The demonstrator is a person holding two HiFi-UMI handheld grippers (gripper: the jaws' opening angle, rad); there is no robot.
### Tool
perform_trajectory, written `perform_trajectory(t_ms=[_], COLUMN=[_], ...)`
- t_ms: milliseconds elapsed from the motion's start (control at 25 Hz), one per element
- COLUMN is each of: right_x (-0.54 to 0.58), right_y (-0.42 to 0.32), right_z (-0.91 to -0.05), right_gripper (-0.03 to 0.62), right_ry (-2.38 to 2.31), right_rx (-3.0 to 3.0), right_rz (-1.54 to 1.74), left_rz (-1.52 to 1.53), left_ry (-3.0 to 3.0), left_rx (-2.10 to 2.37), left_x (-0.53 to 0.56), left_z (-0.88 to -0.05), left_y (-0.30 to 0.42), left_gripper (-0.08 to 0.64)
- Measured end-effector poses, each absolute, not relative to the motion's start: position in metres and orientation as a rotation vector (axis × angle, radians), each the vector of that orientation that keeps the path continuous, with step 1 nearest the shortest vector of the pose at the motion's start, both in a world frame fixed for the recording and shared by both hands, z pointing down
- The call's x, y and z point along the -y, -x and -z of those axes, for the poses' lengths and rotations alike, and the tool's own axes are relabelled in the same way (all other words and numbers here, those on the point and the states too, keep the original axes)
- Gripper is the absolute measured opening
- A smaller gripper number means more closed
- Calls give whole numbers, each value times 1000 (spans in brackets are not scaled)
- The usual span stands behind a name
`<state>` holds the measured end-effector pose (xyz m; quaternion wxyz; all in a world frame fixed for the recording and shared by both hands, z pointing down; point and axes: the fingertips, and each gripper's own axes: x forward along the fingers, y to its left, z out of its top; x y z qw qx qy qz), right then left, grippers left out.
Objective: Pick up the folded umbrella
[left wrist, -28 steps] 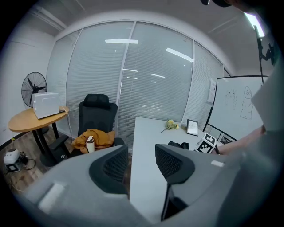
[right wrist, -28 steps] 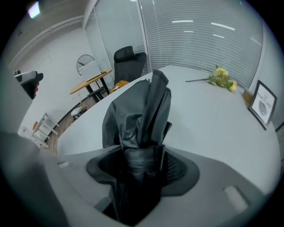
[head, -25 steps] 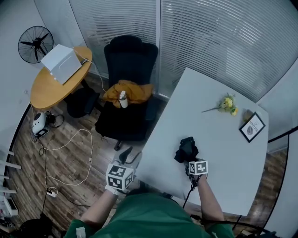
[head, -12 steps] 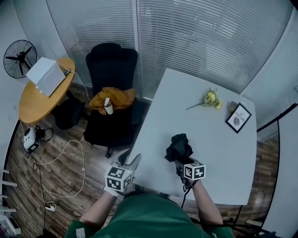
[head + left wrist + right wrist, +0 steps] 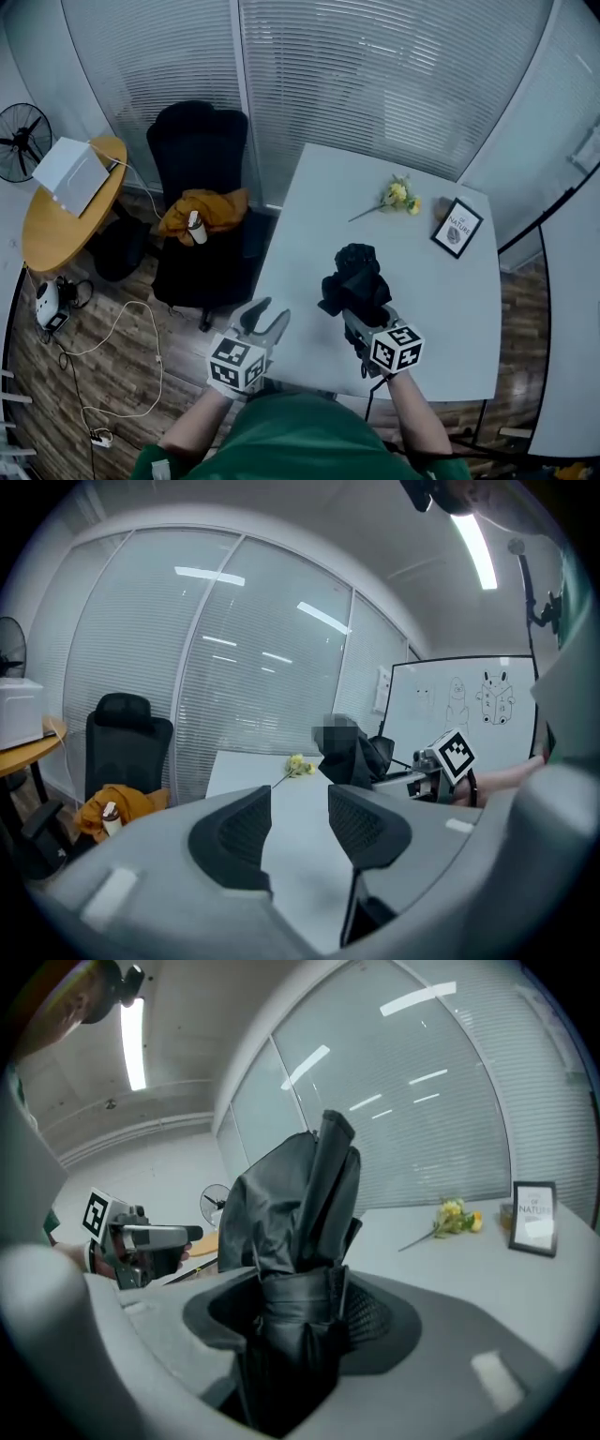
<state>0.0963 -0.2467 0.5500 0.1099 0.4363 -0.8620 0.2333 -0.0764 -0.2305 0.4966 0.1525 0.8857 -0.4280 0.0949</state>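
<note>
Gripping folded umbrella (image 5: 302,1190) w/ right tool (image 5: 292,1312), held upright; left tool (image 5: 300,825) jaws apart, empty.

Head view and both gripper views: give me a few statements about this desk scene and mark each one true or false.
1. The right gripper is closed on the folded umbrella. True.
2. The left gripper holds the yellow flower. False: its fingers stand apart with nothing between them, and the flower lies on the white table.
3. A framed picture stands on the table near the flower. True.
4. The seat of the black chair is bare. False: an orange cloth and a small bottle lie on it.
</note>
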Motion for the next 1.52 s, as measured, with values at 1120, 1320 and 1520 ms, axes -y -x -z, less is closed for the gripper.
perform_trajectory(t_ms=[1120, 1320, 1520], right_x=[210, 202, 200], right_y=[-66, -57, -53], right_z=[-337, -344, -344], right_gripper=[249, 249, 250], right_ry=[-1360, -1305, -1273], right_rx=[2865, 2861, 2875], right_rz=[85, 120, 156], left_rz=[277, 310, 342], left_ry=[-2864, -2822, -2806], left_rx=[672, 606, 544], left_x=[210, 207, 205], left_z=[-325, -327, -326], left_y=[-13, -16, -20], left_gripper=[279, 279, 270])
